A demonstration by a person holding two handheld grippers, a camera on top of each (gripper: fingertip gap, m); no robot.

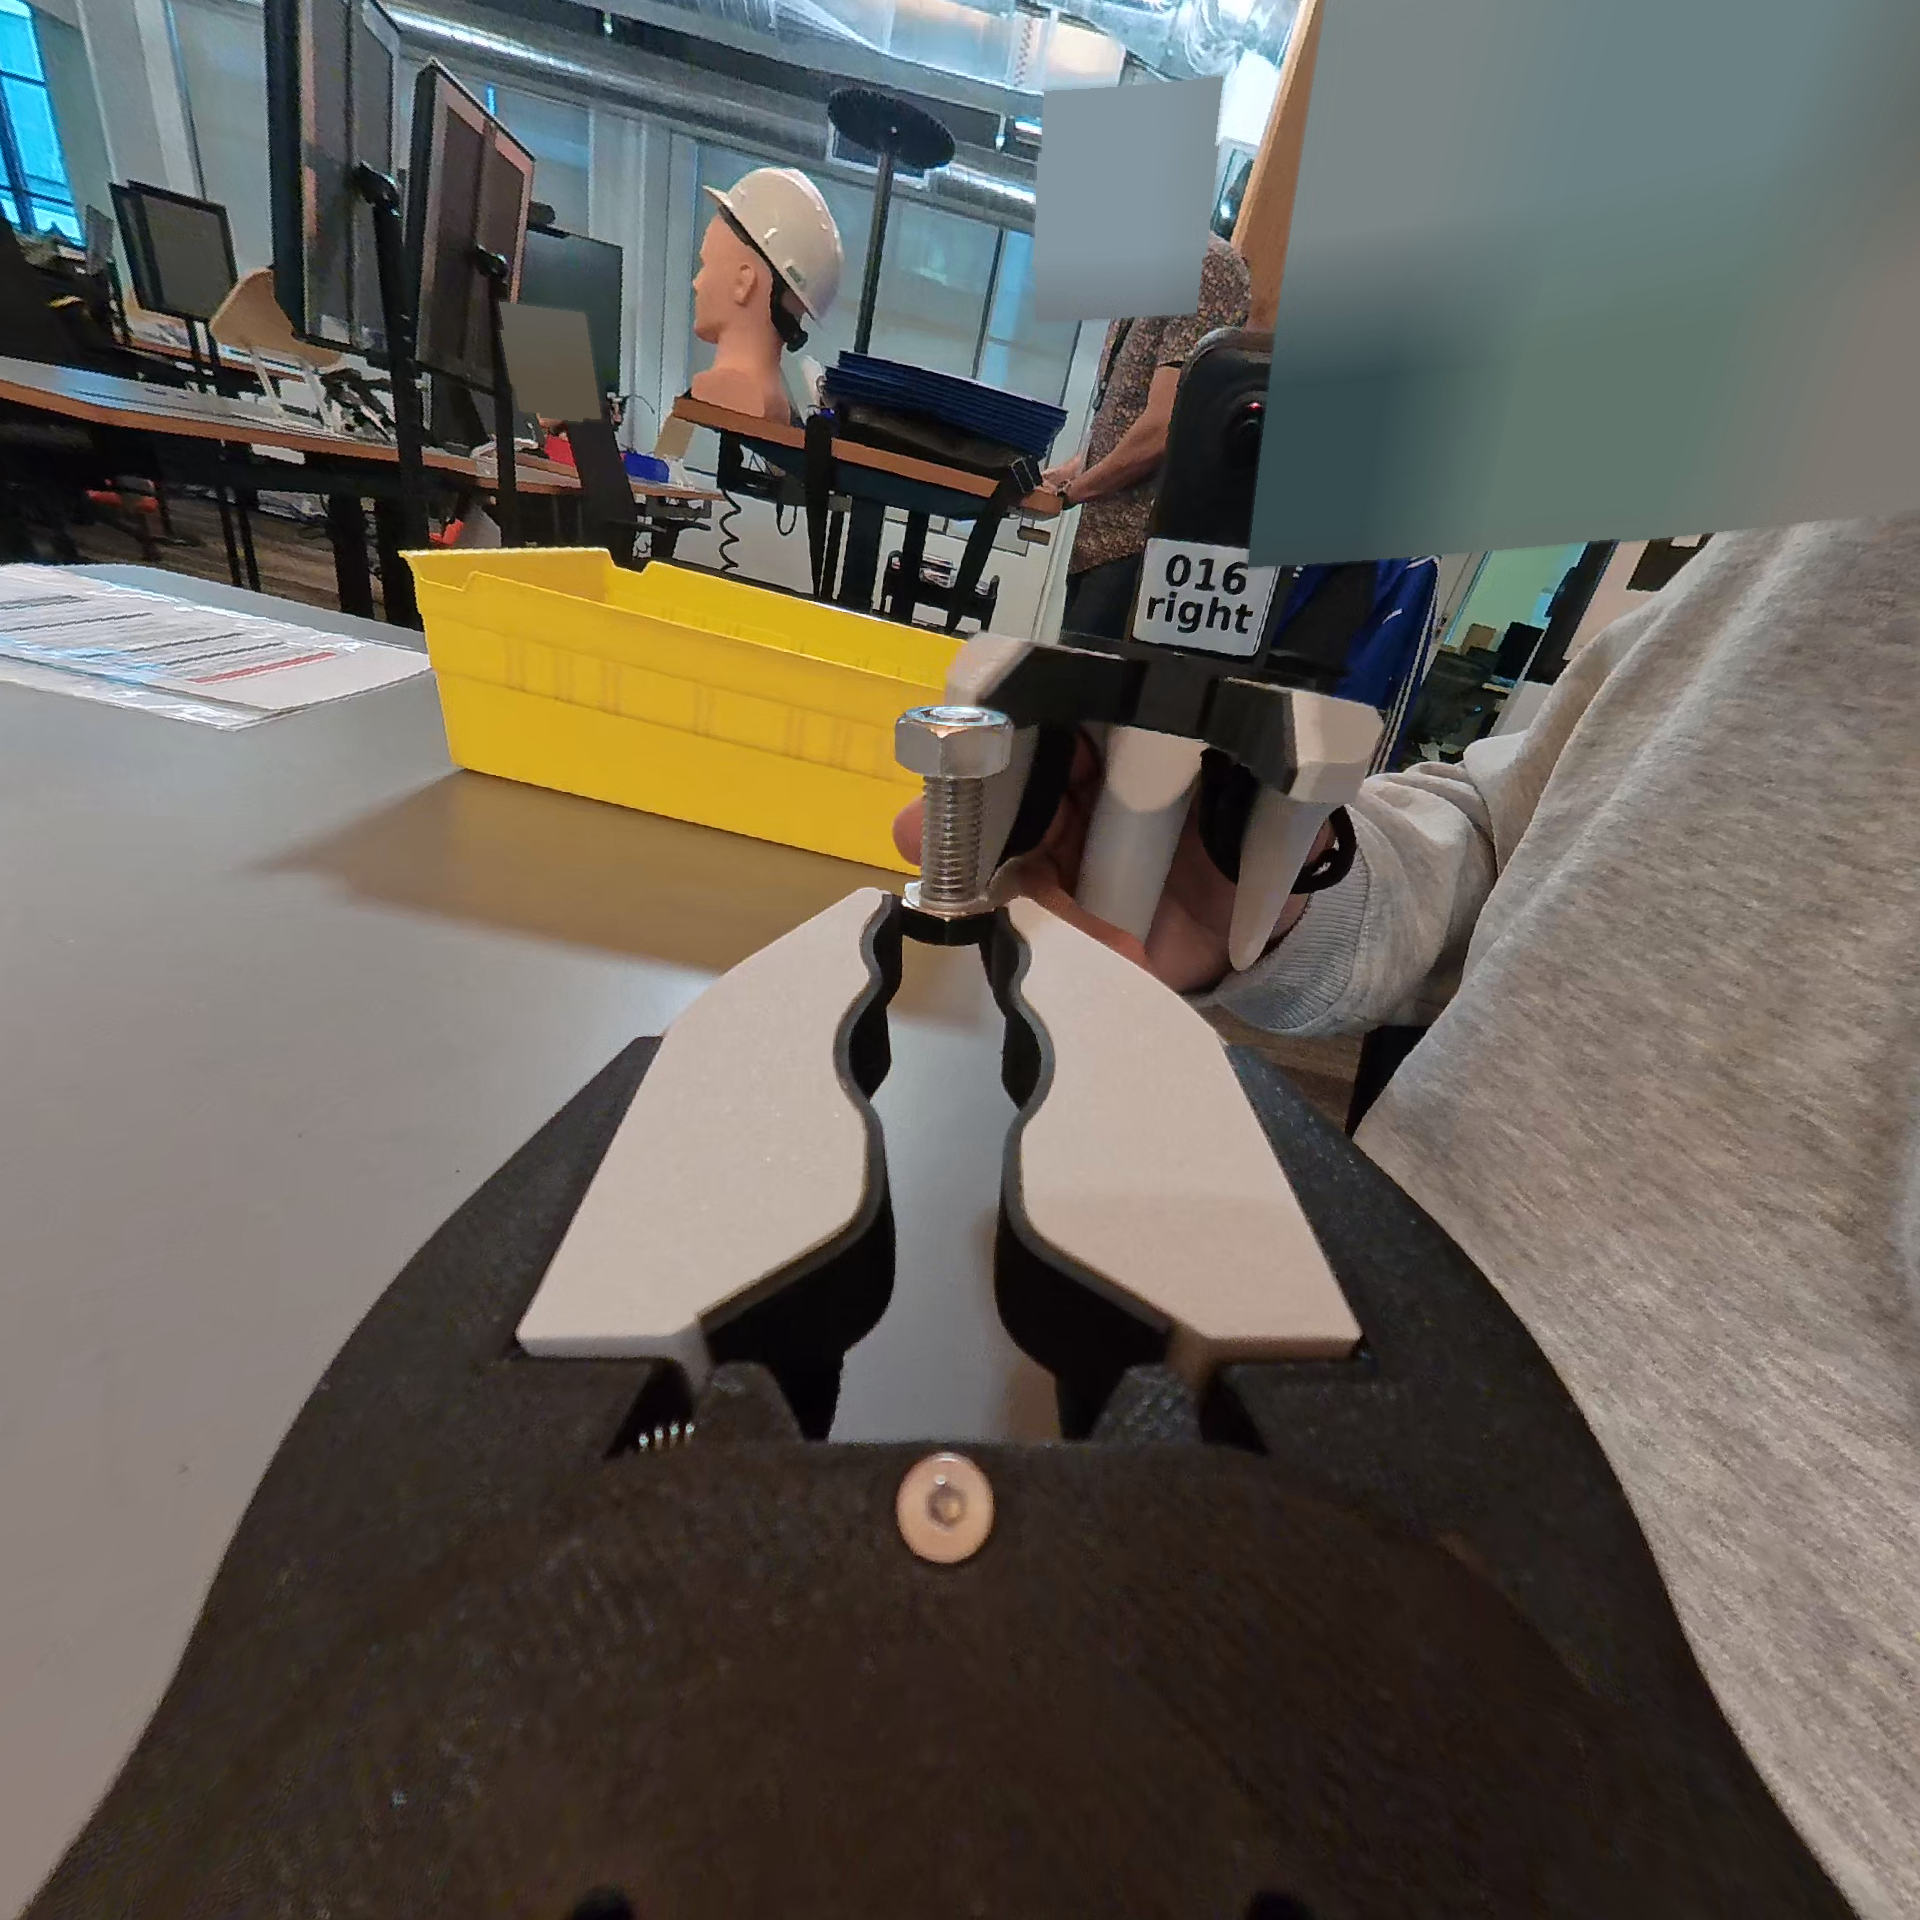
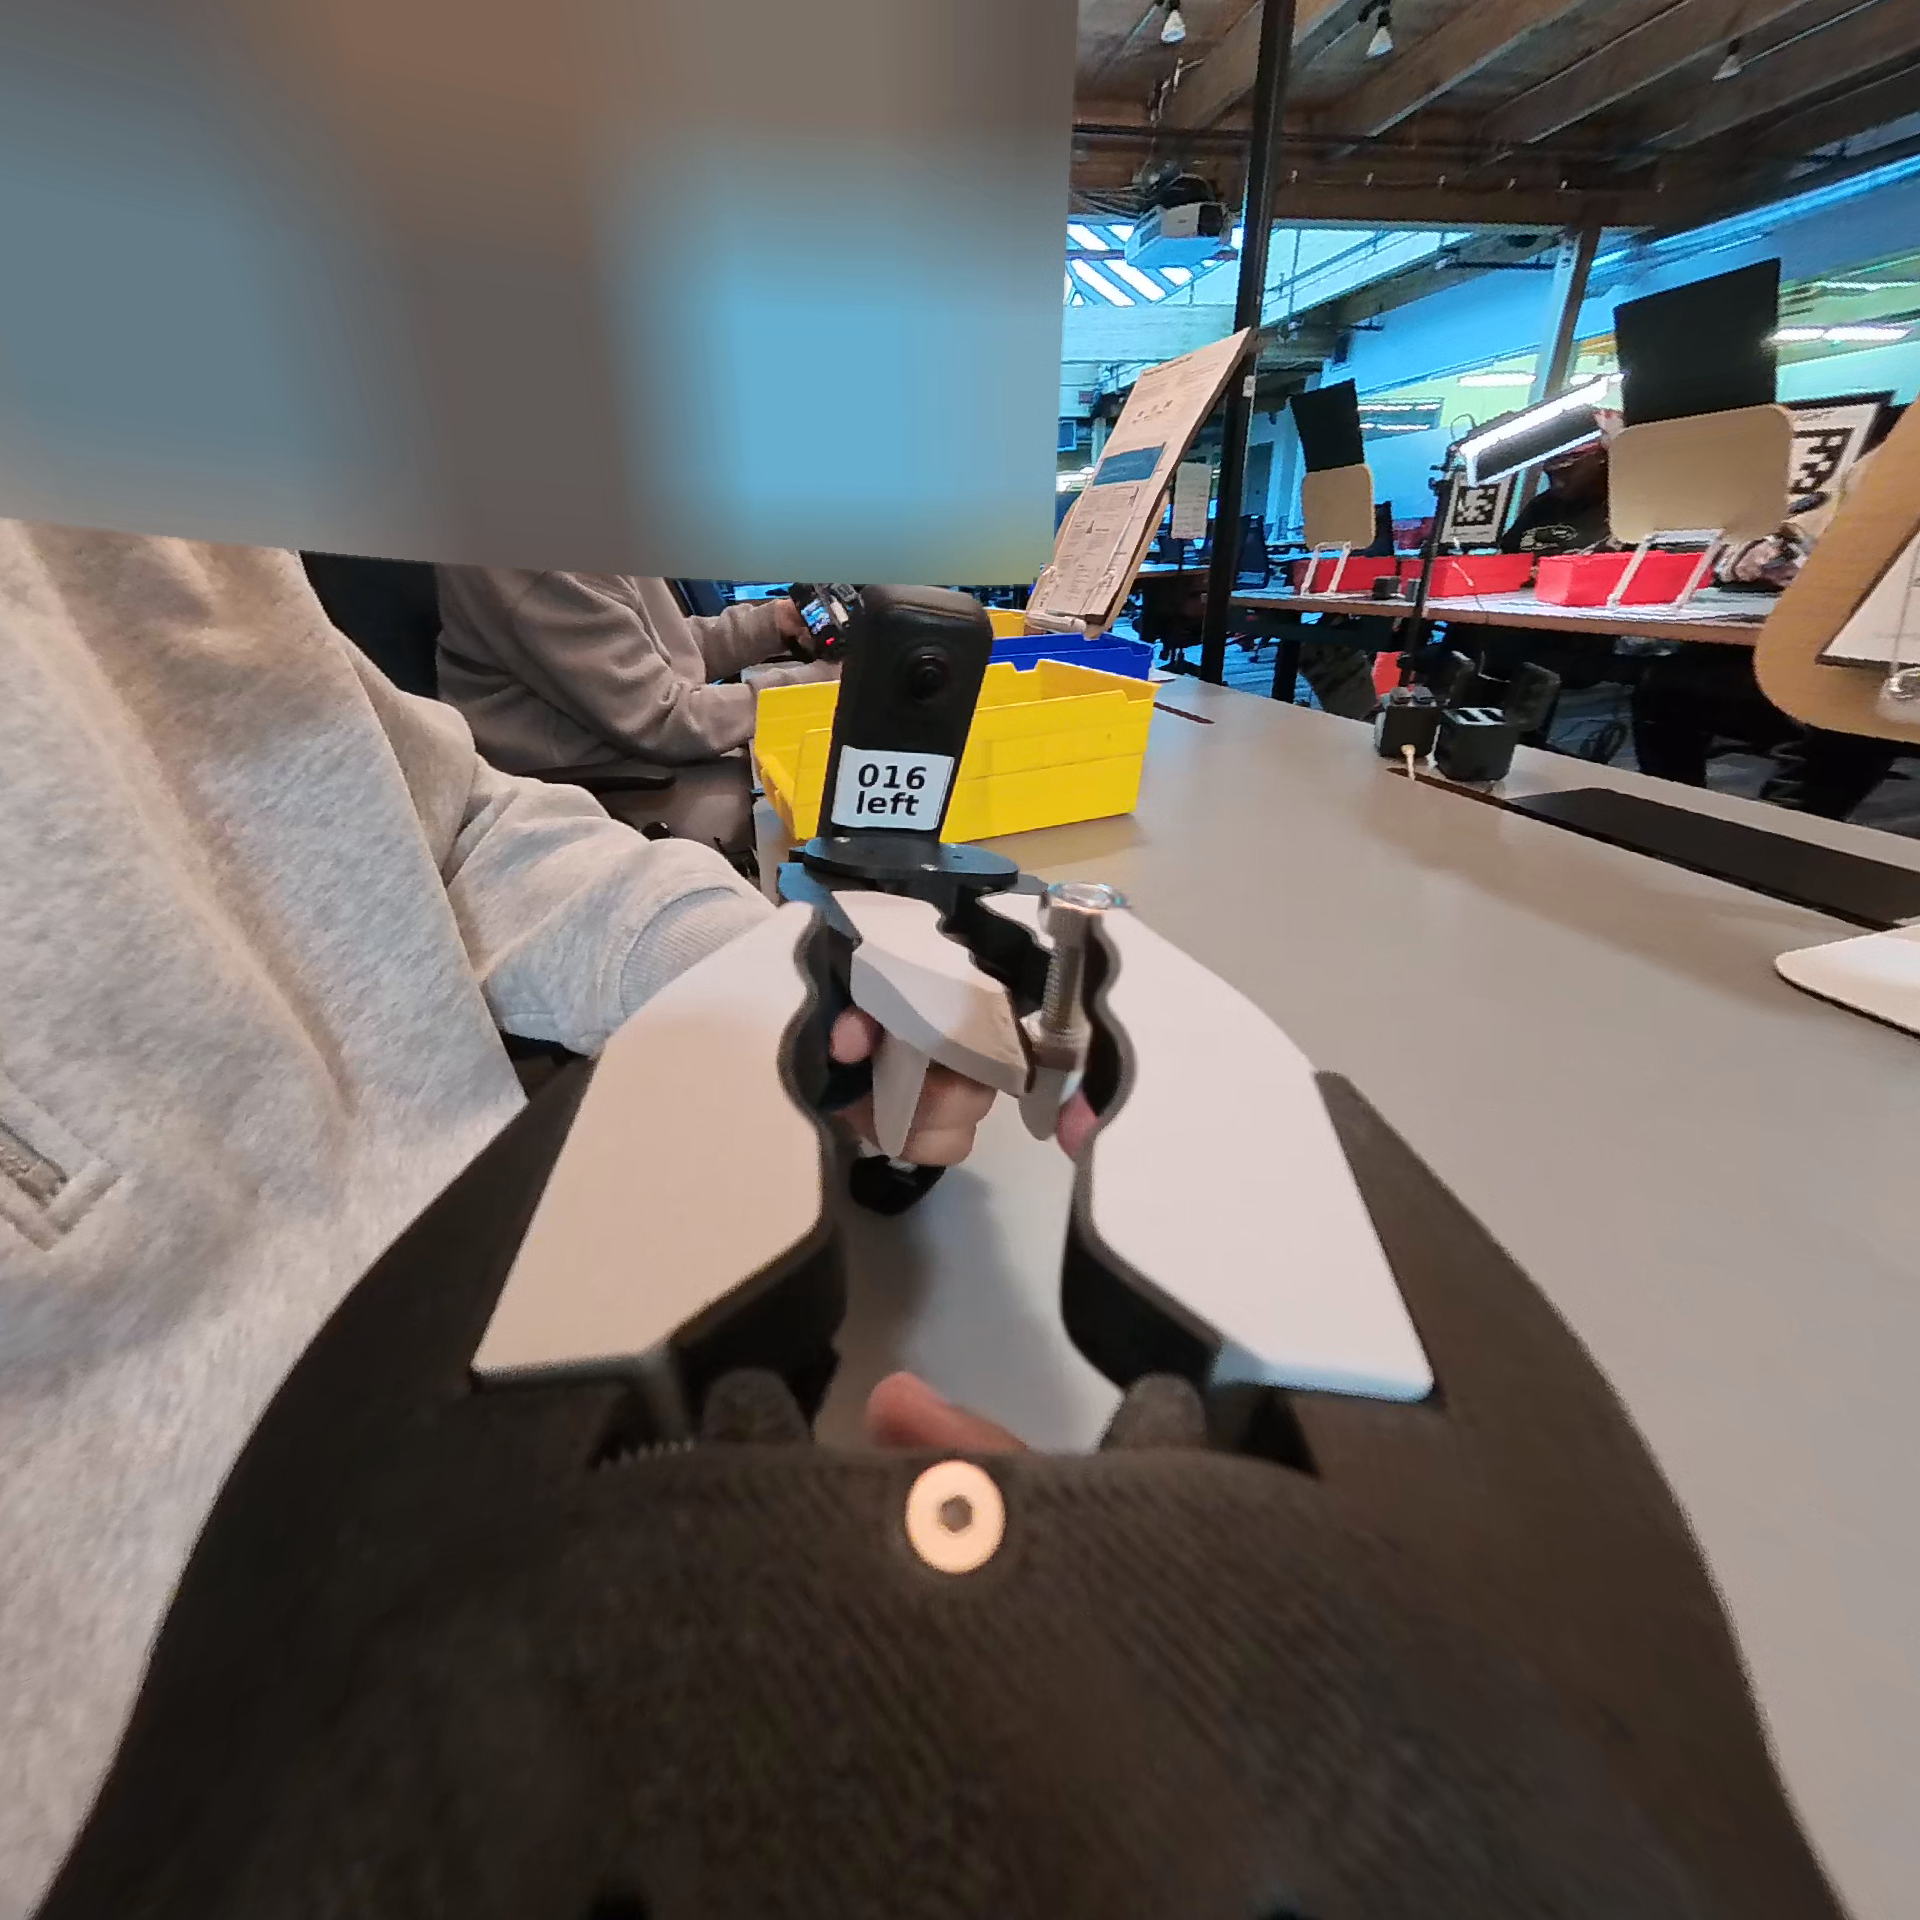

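A steel hex-head bolt [image 1: 952, 821] stands upright above the grey table [image 1: 260, 987]. My left gripper [image 1: 943, 920] is shut on its lower end, where a nut or washer shows at the fingertips. My right gripper [image 1: 1138, 821] faces it from behind, and one of its fingers [image 1: 1013, 800] touches the bolt's shaft. In the right wrist view my right gripper [image 2: 956, 935] is open, with the bolt [image 2: 1070, 977] just inside its right finger [image 2: 1195, 1091]. The left gripper [image 2: 1044, 1081] shows there between the jaws, holding the bolt.
A yellow bin [image 1: 665, 707] stands on the table behind the bolt; it also shows in the right wrist view [image 2: 1049, 748] with a blue bin [image 2: 1081, 655] behind it. A printed sheet [image 1: 156, 644] lies far left. A grey sleeve [image 1: 1558, 935] fills the right. A black strip [image 2: 1714, 842] lies at the right. There is about 4 cm between the tips of the two grippers.
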